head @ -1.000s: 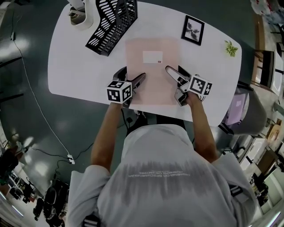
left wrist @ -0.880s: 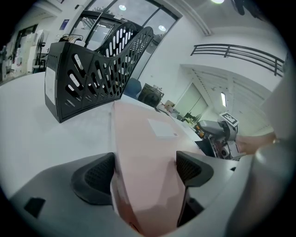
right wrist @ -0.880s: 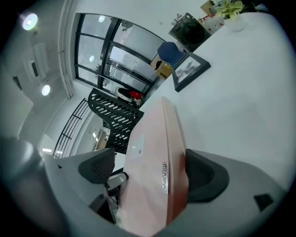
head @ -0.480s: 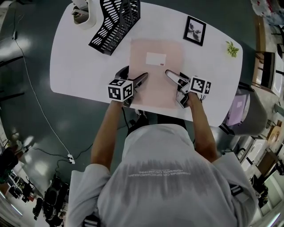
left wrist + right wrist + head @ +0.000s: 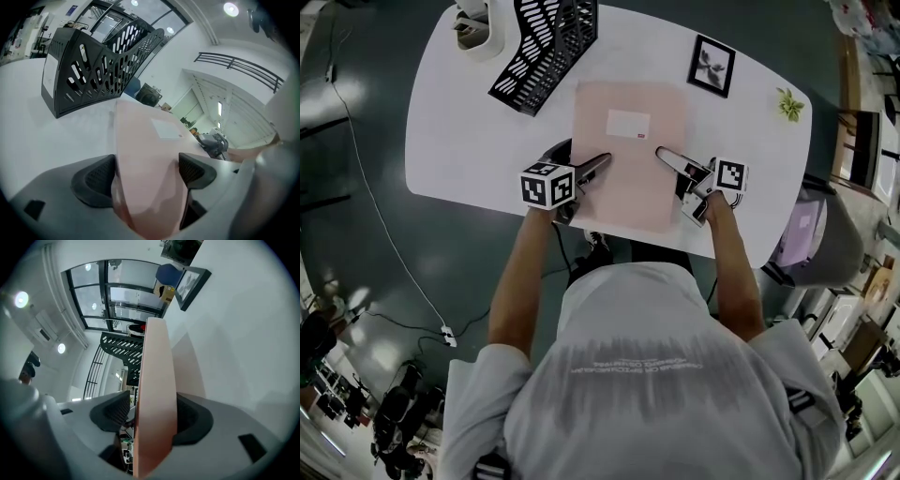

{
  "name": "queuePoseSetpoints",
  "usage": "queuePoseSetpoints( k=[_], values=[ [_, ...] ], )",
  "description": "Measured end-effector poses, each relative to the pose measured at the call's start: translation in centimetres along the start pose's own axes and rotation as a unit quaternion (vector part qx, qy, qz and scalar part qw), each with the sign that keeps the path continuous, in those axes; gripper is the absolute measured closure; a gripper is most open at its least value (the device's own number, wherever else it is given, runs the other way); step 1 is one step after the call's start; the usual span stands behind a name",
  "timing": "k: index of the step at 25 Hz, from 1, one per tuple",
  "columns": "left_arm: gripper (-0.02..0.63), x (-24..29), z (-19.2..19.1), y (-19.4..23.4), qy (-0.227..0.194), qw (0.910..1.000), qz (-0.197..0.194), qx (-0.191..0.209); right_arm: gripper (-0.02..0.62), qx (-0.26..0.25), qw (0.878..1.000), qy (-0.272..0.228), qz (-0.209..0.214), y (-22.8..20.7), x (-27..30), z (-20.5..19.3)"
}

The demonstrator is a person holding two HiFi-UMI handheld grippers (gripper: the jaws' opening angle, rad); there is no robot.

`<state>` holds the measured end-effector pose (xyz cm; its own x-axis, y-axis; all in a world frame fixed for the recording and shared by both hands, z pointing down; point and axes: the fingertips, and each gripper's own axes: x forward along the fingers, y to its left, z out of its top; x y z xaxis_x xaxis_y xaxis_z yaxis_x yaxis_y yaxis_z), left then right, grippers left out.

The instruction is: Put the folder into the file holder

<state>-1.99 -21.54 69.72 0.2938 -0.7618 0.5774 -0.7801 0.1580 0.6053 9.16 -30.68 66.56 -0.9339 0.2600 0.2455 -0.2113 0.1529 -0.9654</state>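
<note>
The pink folder (image 5: pixel 628 150) with a white label lies flat on the white table (image 5: pixel 469 141), its near edge at the table's front. The black slotted file holder (image 5: pixel 546 47) stands at the back left, well beyond both grippers. My left gripper (image 5: pixel 577 169) is open, and the folder's near left edge (image 5: pixel 145 140) sits between its wide-apart pads. My right gripper (image 5: pixel 675 173) is closing on the folder's near right edge (image 5: pixel 157 380). One pad touches the folder and a dark gap still shows at the other. The file holder (image 5: pixel 93 70) stands open-topped in the left gripper view.
A black picture frame (image 5: pixel 711 64) lies at the back right of the table, with a small green plant (image 5: pixel 787 103) near the right edge. A white object (image 5: pixel 478 28) sits beside the file holder at the back left corner. A grey bin (image 5: pixel 825 234) stands off the table's right side.
The right gripper's jaws have narrowed round the folder's right edge and its marker cube has shifted slightly right. The left gripper and folder stay about where they were.
</note>
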Motion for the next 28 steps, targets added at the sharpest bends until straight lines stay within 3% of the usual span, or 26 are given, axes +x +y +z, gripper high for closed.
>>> queuePoseSetpoints(
  k=[8,18,21,23,28],
  values=[
    [0.175,0.0,-0.5,-0.5,0.024,0.9992,-0.021,0.026,0.333,-0.002,0.998,0.069,0.005,0.0,2.3,-2.6],
    [0.173,-0.5,-0.7,-0.1,0.032,0.9986,-0.02,0.036,0.382,0.014,0.998,0.052,-0.045,-0.8,3.1,-4.1],
    [0.175,-1.6,0.2,-0.1,0.028,0.9983,-0.025,0.046,0.411,-0.015,0.998,0.047,-0.039,1.1,3.2,-4.0],
    [0.191,-2.9,1.6,-0.1,0.003,0.9973,-0.013,0.072,0.417,-0.047,0.997,0.04,-0.037,2.8,2.9,-3.5],
    [0.335,-7.8,3.9,0.0,-0.061,0.9924,0.016,0.105,0.422,-0.14,0.988,-0.006,-0.066,6.5,0.4,-2.2]
  ],
)
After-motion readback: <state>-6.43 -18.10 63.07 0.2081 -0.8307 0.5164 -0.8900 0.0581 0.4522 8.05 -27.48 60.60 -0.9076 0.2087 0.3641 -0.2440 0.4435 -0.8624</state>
